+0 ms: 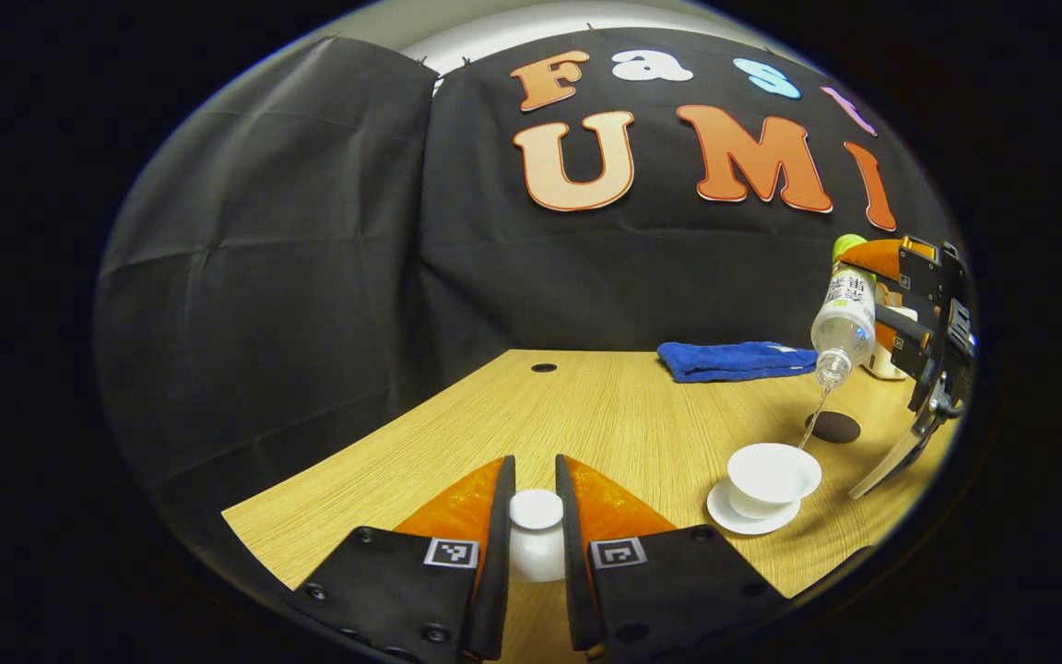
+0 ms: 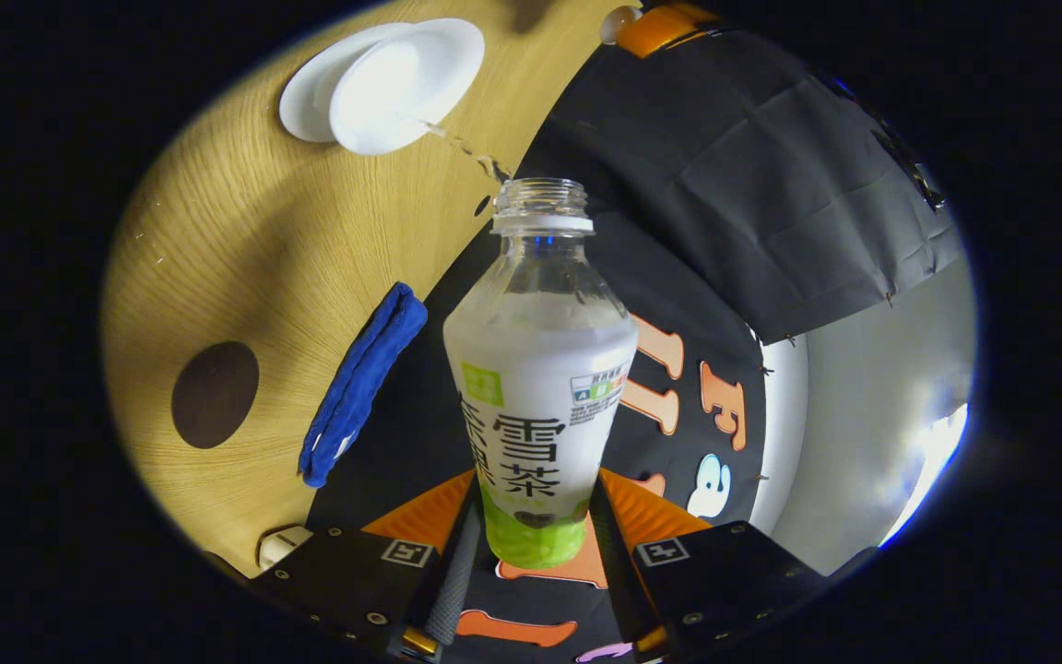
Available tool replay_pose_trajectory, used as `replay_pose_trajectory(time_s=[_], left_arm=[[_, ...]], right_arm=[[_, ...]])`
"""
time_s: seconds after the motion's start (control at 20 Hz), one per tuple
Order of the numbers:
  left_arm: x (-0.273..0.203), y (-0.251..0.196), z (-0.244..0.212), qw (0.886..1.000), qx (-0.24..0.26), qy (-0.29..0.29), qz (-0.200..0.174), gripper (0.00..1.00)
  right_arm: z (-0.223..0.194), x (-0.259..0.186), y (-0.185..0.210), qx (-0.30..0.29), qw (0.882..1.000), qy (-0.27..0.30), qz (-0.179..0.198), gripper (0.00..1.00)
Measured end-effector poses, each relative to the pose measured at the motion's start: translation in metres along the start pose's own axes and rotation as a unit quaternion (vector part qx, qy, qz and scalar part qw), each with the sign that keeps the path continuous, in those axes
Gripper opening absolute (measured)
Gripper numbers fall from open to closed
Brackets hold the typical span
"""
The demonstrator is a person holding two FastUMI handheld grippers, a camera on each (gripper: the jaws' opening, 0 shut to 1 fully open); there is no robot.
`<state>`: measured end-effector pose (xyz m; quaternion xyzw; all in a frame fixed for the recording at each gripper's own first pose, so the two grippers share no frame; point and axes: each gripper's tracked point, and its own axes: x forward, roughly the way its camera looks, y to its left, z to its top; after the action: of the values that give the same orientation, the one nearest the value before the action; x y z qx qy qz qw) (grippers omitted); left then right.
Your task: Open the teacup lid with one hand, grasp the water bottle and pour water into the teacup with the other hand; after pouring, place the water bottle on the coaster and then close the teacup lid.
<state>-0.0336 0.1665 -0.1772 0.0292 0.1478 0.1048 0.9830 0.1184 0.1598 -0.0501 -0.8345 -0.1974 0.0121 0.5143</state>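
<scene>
Clamped in the right tool, water bottle tilts over teacup.

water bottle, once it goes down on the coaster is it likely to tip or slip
Probably somewhat tippy: the water bottle is tall and narrow, open-topped, and lighter as water streams into the teacup. Its smooth plastic could slip in the right gripper. The coaster looks flat, which should help.
</scene>
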Motion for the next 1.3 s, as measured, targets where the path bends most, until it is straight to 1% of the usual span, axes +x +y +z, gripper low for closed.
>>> replay_pose_trajectory(time_s=[0.15,0.2,0.3,0.5,0.6,0.65,0.7,0.85,1.0,1.05,1.1,1.3], left_arm=[[0.001,0.0,-0.001,1.0,0.003,0.001,0.0,0.3],[0.001,0.0,0.0,1.0,0.003,0.0,0.0,0.28],[0.001,0.0,0.001,1.0,0.001,0.0,0.0,0.3],[0.002,0.0,-0.002,1.0,-0.001,0.004,-0.001,0.3],[0.001,0.0,-0.001,1.0,-0.002,0.003,-0.002,0.3],[0.0,0.0,-0.002,1.0,-0.003,0.003,-0.001,0.27],[0.0,0.0,-0.002,1.0,-0.002,0.002,-0.001,0.3],[-0.004,0.001,-0.005,1.0,-0.003,0.004,0.0,0.3],[-0.006,0.002,-0.005,1.0,-0.005,0.003,0.001,0.3],[-0.009,0.002,-0.006,1.0,-0.005,0.003,0.001,0.27],[-0.009,0.001,-0.006,1.0,-0.004,0.002,0.001,0.3],[-0.013,0.0,-0.006,1.0,-0.002,0.001,0.0,0.3]], right_arm=[[-0.001,0.002,-0.006,-0.021,1.0,-0.006,-0.009,0.65],[-0.002,0.003,-0.007,-0.022,1.0,-0.006,-0.011,0.65],[-0.002,0.002,-0.011,-0.017,1.0,-0.005,-0.017,0.65],[0.002,0.002,-0.016,-0.02,0.999,-0.011,-0.025,0.65],[0.004,0.001,-0.01,-0.015,1.0,-0.01,-0.015,0.65],[0.006,0.001,-0.007,-0.014,1.0,-0.011,-0.012,0.65],[0.009,0.0,-0.007,-0.019,1.0,-0.015,-0.013,0.65],[0.02,-0.002,-0.006,-0.028,0.999,-0.027,-0.016,0.65],[0.029,-0.005,-0.001,-0.03,0.999,-0.034,-0.009,0.65],[0.032,-0.006,0.0,-0.03,0.999,-0.037,-0.008,0.65],[0.035,-0.008,0.002,-0.028,0.999,-0.038,-0.005,0.65],[0.042,-0.011,0.014,0.0,0.999,-0.039,0.016,0.65]])
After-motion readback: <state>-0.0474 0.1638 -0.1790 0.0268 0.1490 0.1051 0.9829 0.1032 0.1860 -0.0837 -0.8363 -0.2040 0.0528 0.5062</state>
